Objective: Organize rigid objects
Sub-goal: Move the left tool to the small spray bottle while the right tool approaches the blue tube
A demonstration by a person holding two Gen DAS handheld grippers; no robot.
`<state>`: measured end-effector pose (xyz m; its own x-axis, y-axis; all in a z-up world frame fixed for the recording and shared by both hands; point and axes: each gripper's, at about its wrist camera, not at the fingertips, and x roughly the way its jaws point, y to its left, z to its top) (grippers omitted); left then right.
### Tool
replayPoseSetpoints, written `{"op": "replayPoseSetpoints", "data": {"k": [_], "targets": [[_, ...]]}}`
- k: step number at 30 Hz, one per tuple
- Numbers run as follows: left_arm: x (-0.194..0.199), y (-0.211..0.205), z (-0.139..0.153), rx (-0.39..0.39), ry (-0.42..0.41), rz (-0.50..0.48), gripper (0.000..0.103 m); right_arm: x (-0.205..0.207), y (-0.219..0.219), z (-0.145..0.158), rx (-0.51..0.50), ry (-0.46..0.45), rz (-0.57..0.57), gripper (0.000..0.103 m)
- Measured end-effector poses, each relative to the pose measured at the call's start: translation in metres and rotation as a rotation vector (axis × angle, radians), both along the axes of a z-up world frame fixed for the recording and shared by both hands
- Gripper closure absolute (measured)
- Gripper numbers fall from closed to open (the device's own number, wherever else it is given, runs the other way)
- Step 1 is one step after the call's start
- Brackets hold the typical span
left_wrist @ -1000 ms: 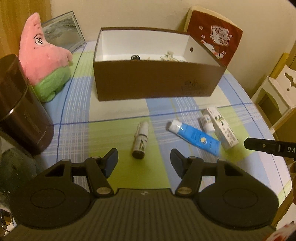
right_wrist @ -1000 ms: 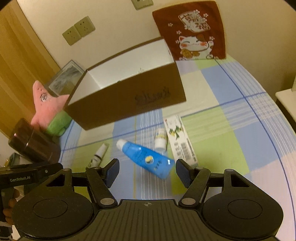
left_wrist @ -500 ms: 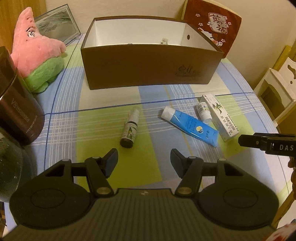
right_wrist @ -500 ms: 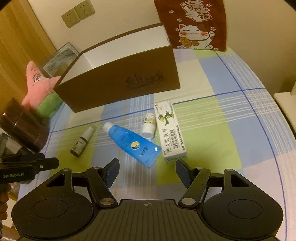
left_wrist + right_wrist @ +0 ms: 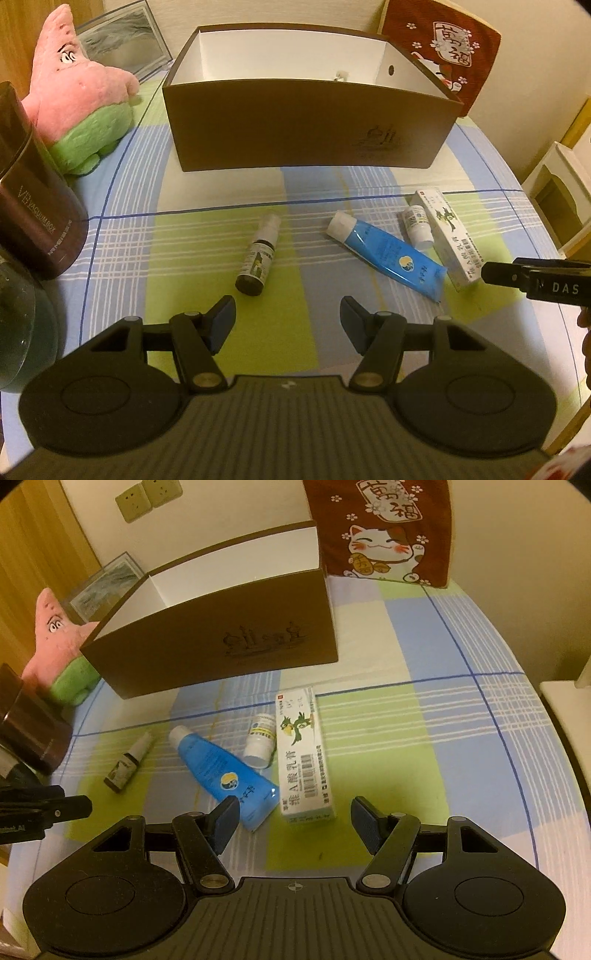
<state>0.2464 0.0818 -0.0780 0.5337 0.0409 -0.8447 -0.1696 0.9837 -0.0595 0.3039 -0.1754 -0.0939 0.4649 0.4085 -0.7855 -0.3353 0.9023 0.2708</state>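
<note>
A brown open box (image 5: 306,129) (image 5: 221,642) with a white inside stands at the back of the checked tablecloth. In front of it lie a small dark spray bottle (image 5: 258,256) (image 5: 127,762), a blue tube (image 5: 388,254) (image 5: 225,771), a small white bottle (image 5: 417,225) (image 5: 261,740) and a long white carton (image 5: 448,238) (image 5: 303,753). My left gripper (image 5: 288,323) is open, just short of the spray bottle. My right gripper (image 5: 291,818) is open, with the near end of the carton and the tube's tail just ahead of its fingers.
A pink and green plush star (image 5: 79,99) (image 5: 55,642) and a dark canister (image 5: 33,206) (image 5: 29,727) sit at the left. A red lucky-cat cloth (image 5: 384,531) (image 5: 443,51) stands behind the box. A framed picture (image 5: 122,40) leans at the back left. White furniture (image 5: 557,192) is past the table's right edge.
Both grippers have sunk and moved in toward the items on the cloth, which now look larger and nearer. Both stay open as before. Nothing on the table has moved.
</note>
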Motion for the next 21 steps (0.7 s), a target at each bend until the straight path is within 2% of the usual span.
{"op": "replayPoseSetpoints", "data": {"k": [7, 15, 21], "targets": [[0.005, 0.006, -0.003, 0.018, 0.000, 0.016, 0.043, 0.010, 0.009, -0.004, -0.022, -0.041, 0.022, 0.036], [0.015, 0.013, -0.013, 0.032, 0.007, 0.020, 0.043, 0.007, 0.044, 0.000, 0.006, -0.130, 0.198, 0.037], [0.027, 0.020, -0.024, 0.055, 0.012, 0.005, 0.044, 0.012, 0.078, -0.014, -0.014, -0.152, 0.329, 0.041]]}}
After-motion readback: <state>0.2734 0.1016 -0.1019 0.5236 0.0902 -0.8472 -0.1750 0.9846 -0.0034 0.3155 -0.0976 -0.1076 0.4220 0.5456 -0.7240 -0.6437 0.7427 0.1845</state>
